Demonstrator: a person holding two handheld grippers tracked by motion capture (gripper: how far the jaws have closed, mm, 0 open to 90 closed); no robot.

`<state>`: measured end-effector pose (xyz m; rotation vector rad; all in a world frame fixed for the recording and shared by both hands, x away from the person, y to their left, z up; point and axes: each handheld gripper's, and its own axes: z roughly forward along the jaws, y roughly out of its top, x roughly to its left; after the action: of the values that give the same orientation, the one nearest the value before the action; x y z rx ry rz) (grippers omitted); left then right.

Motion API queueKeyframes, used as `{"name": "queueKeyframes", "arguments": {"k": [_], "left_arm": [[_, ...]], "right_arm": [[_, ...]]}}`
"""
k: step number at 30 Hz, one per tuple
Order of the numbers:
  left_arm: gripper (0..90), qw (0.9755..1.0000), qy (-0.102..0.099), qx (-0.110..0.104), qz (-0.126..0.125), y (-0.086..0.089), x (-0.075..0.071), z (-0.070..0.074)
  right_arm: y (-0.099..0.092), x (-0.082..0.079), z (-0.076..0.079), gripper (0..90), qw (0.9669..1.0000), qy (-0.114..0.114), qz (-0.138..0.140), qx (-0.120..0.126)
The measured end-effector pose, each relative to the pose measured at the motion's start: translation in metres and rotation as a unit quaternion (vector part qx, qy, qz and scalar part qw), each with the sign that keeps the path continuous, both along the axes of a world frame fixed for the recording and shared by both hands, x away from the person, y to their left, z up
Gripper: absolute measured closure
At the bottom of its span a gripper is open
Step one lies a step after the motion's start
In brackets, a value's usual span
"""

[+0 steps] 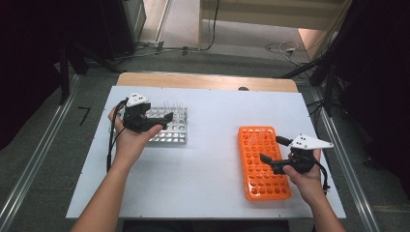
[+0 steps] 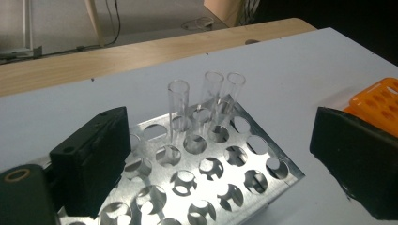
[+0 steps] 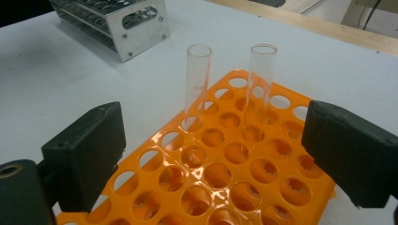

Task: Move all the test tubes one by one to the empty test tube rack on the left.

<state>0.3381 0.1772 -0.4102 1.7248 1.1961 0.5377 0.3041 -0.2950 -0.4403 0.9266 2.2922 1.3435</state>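
Observation:
A metal tube rack [image 1: 178,136] stands at the left of the white table. Three clear glass tubes [image 2: 178,105] stand upright in its far rows. My left gripper [image 1: 163,123] hovers over the rack's near side, open, with nothing between its pads [image 2: 94,164]. An orange tube rack [image 1: 263,166] lies at the right. Two clear tubes [image 3: 198,79] stand upright in its far end. My right gripper [image 1: 271,149] is open above the orange rack, short of those tubes, with nothing held between its pads [image 3: 352,154].
The white table top [image 1: 212,121] has bare room between the two racks. A wooden strip [image 1: 208,81] runs along its far edge. Cables lie on the floor beyond [image 1: 285,47], and metal rails flank the table.

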Motion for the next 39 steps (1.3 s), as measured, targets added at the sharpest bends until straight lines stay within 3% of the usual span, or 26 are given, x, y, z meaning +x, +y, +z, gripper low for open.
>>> {"name": "queueKeyframes", "arguments": {"k": [3, 9, 15, 21, 26, 32, 39], "left_arm": [[2.6, 0.9998, -0.009, -0.015, -0.007, 0.0, -0.013, 0.001], [0.7, 0.9993, -0.023, -0.016, -0.024, -0.008, -0.037, 0.002], [0.3, 0.9982, -0.036, -0.017, -0.045, -0.02, -0.056, 0.0], [0.3, 0.9973, -0.035, -0.022, -0.062, -0.031, -0.066, -0.004], [0.3, 0.996, -0.028, -0.016, -0.083, -0.043, -0.072, -0.011], [0.0, 0.9946, -0.021, -0.014, -0.101, -0.056, -0.075, -0.017], [0.0, 0.9943, -0.016, -0.012, -0.105, -0.059, -0.075, -0.02]], "right_arm": [[0.001, 0.005, -0.002, 8.2, 1.0, 0.003, -0.006, 0.002], [0.001, 0.017, -0.007, 13.0, 0.9996, 0.009, -0.025, -0.003], [0.004, 0.028, -0.013, 25.3, 0.9986, 0.027, -0.044, -0.008], [0.005, 0.035, -0.018, 38.2, 0.9977, 0.023, -0.055, -0.031], [0.006, 0.04, -0.021, 48.2, 0.9985, 0.032, -0.038, -0.021], [0.006, 0.045, -0.025, 54.7, 0.9986, 0.036, -0.033, -0.022], [0.008, 0.048, -0.029, 60.7, 0.9984, 0.034, -0.033, -0.029]]}}
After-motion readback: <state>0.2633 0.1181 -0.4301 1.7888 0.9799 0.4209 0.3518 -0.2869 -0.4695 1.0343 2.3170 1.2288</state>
